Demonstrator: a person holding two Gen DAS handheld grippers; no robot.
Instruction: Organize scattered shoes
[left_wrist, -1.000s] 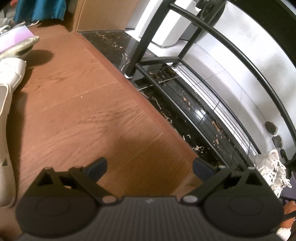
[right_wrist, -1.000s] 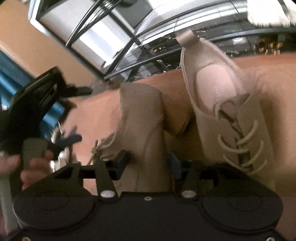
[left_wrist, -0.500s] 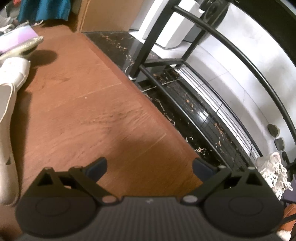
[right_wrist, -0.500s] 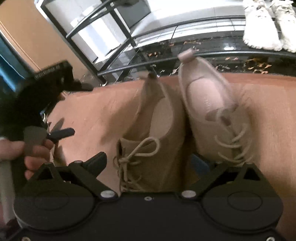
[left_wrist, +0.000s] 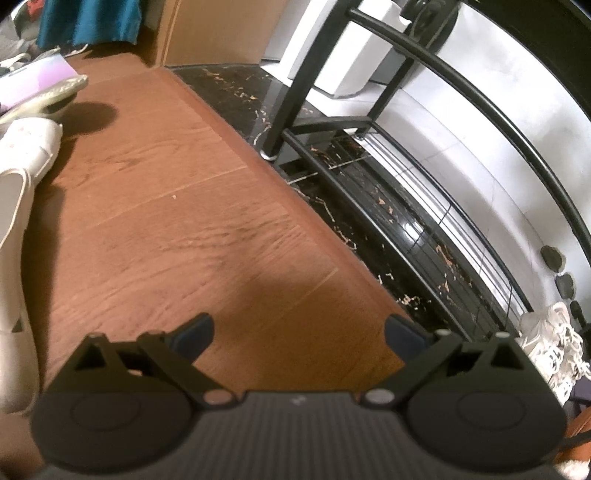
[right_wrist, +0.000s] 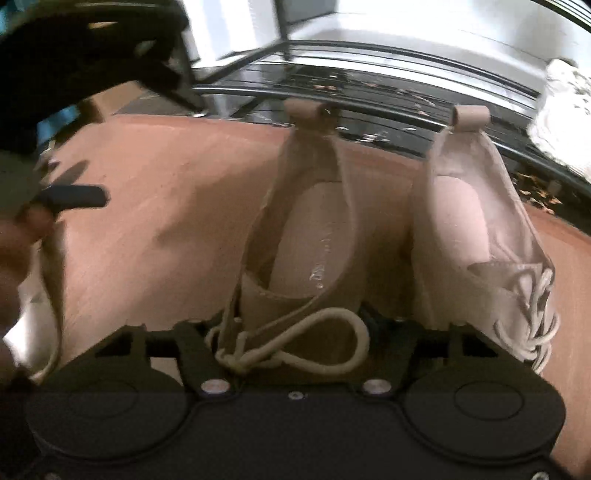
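Shoes are lying at nine o'clock in the left wrist view, a white shoe (left_wrist: 26, 155) on the wooden floor (left_wrist: 177, 221) well apart from the black shoe rack (left_wrist: 424, 221), while the left claw (left_wrist: 299, 328) is hanging released over bare boards. In the right wrist view the right claw (right_wrist: 299, 317) is closing around the laced front of the tan shoe (right_wrist: 310, 236), its mate (right_wrist: 476, 229) lying just beside at three o'clock. Judging from this, the pads should be biting the upper's sides, not the loose lace (right_wrist: 317, 343), before lifting toward the rack at twelve o'clock.
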